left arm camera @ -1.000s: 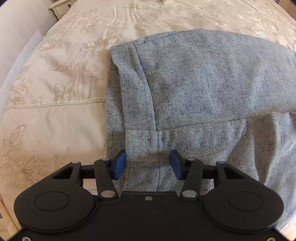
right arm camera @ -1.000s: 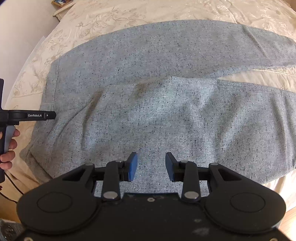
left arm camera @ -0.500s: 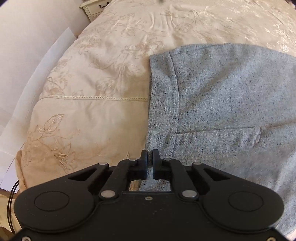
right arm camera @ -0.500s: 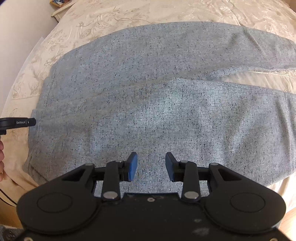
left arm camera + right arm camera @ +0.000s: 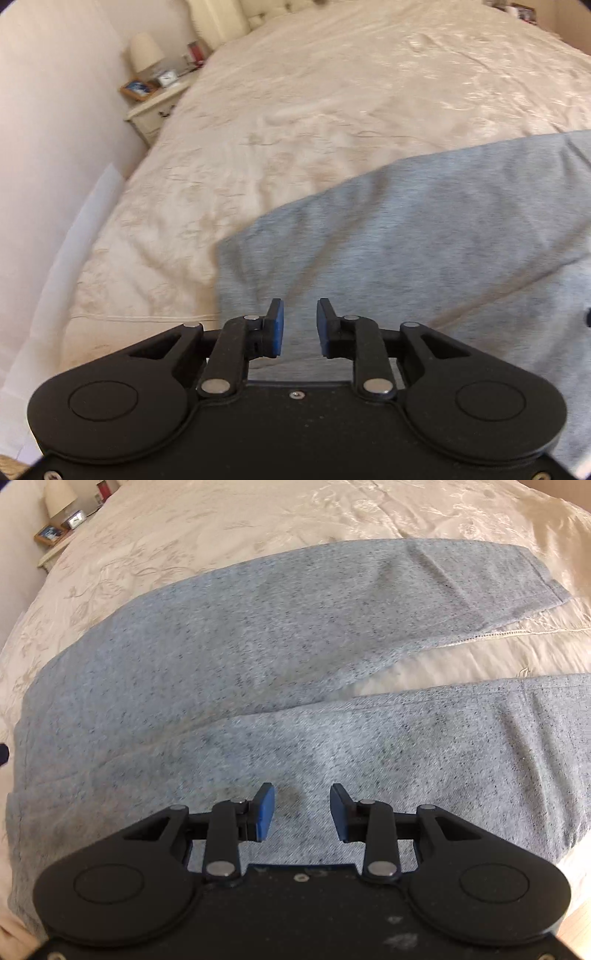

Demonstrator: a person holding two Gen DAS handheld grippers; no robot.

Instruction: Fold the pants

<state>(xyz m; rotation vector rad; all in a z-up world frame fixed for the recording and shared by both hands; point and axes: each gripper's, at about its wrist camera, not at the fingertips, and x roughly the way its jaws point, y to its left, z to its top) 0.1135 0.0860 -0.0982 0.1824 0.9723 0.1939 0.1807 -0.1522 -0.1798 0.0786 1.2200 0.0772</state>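
Grey speckled pants [image 5: 258,657] lie flat on a cream embroidered bedspread [image 5: 221,520], waist at the left and both legs running right with a gap of bedspread between them. My right gripper [image 5: 302,812] hovers open over the near leg, nothing between its blue pads. In the left wrist view the waist end of the pants [image 5: 424,229] fills the lower right. My left gripper [image 5: 298,326] is open just above that fabric near its left edge, holding nothing.
A bedside table [image 5: 155,107] with a lamp [image 5: 146,51], a framed picture and a small clock stands at the far left by the wall [image 5: 44,147]. The bedspread [image 5: 332,92] stretches beyond the pants. The bed's near edge lies below both grippers.
My left gripper, shut at the waist edge half a second ago, has opened, lifted and tilted toward the headboard. The right gripper has shifted right along the near leg and opened wider.
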